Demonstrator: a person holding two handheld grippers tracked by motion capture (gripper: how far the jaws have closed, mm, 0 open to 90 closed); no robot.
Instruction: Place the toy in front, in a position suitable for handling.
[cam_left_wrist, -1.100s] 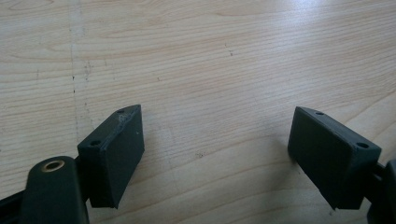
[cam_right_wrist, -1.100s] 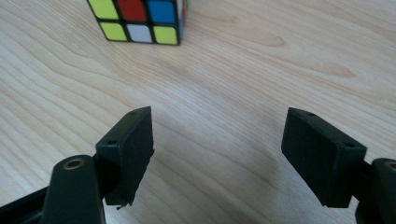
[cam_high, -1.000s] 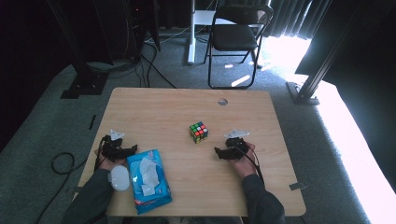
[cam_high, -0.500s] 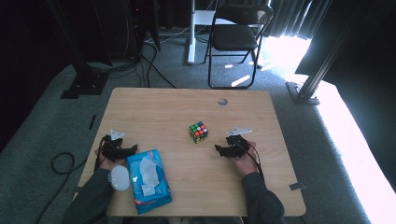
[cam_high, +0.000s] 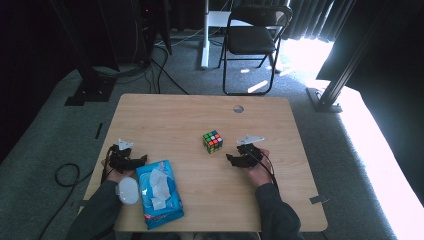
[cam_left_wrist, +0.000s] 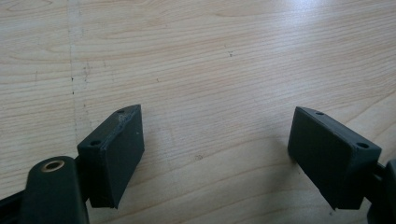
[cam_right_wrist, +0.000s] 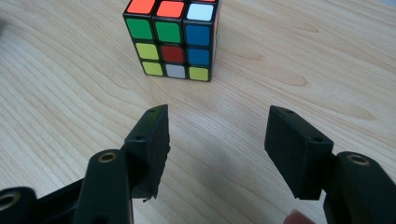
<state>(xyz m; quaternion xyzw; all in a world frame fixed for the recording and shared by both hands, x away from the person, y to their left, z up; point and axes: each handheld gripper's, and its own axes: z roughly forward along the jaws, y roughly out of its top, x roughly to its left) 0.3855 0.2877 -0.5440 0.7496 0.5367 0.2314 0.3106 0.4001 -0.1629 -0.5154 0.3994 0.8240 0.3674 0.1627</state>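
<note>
Two tools, left (cam_left_wrist: 215, 154) and right (cam_right_wrist: 217, 149), both released, right's jaws lately narrowing, cube (cam_right_wrist: 173, 39) just ahead.

Right gripper (cam_right_wrist: 217, 154) low over the wooden table (cam_right_wrist: 56, 93), jaws just closing yet apart with nothing between, colourful puzzle cube (cam_right_wrist: 173, 39) resting just ahead of them

Rubik's cube (cam_right_wrist: 172, 39) top cut off by edge, wipes pack (cam_high: 159, 193) print unreadable
</note>
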